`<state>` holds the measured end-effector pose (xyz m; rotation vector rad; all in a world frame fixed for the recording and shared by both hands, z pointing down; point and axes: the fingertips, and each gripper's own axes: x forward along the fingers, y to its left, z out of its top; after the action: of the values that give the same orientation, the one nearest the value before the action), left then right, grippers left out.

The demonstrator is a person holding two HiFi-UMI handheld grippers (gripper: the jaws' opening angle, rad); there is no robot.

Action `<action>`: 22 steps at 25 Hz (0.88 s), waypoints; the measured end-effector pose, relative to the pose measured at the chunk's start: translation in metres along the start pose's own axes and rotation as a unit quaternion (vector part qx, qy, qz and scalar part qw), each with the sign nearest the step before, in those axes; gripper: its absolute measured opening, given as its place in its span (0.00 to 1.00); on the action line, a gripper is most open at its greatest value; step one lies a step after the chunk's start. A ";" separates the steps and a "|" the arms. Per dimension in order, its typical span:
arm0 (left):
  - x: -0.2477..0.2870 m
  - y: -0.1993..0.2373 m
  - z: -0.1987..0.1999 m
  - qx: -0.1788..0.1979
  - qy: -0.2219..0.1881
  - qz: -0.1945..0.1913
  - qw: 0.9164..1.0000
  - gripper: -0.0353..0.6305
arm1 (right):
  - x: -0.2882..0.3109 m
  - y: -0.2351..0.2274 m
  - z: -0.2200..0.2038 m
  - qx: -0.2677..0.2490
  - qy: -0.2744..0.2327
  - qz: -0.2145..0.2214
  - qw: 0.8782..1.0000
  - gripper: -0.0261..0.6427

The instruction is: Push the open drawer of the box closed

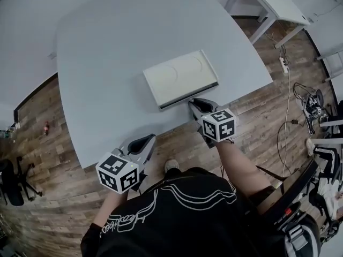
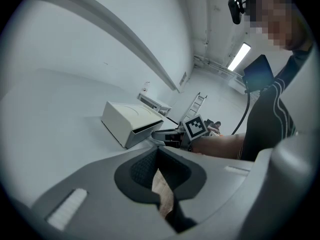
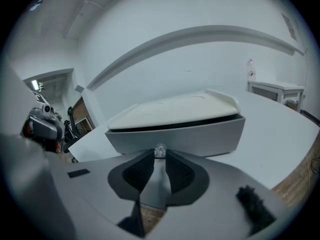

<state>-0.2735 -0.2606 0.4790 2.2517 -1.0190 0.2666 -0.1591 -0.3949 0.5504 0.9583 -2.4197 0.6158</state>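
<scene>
A flat cream box (image 1: 179, 77) lies on the grey table (image 1: 118, 52), its grey drawer front (image 1: 188, 97) facing me. In the right gripper view the drawer front (image 3: 200, 134) sits under a thin dark slit below the lid, with a small clear knob (image 3: 159, 150) at its middle. My right gripper (image 1: 192, 103) (image 3: 159, 157) is shut, its tips right at the knob against the drawer front. My left gripper (image 1: 148, 139) (image 2: 158, 152) is shut and empty. It hangs off the table's near edge over the floor, looking toward the box (image 2: 127, 119) and the right gripper (image 2: 161, 134).
White tables (image 1: 276, 7) stand at the far right. Cables and equipment (image 1: 311, 103) lie on the wooden floor to the right, and a black chair (image 1: 12, 182) stands at the left. The person's shoe (image 1: 171, 166) is below the table's near edge.
</scene>
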 end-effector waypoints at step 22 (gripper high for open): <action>-0.022 -0.081 0.019 0.028 -0.054 0.022 0.998 0.06 | -0.093 0.063 0.030 -0.034 -0.047 0.103 0.993 0.15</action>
<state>-0.2310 -0.2197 0.4169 2.3172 -1.1308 0.1959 -0.1512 -0.3231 0.4593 0.7307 -2.6273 0.5644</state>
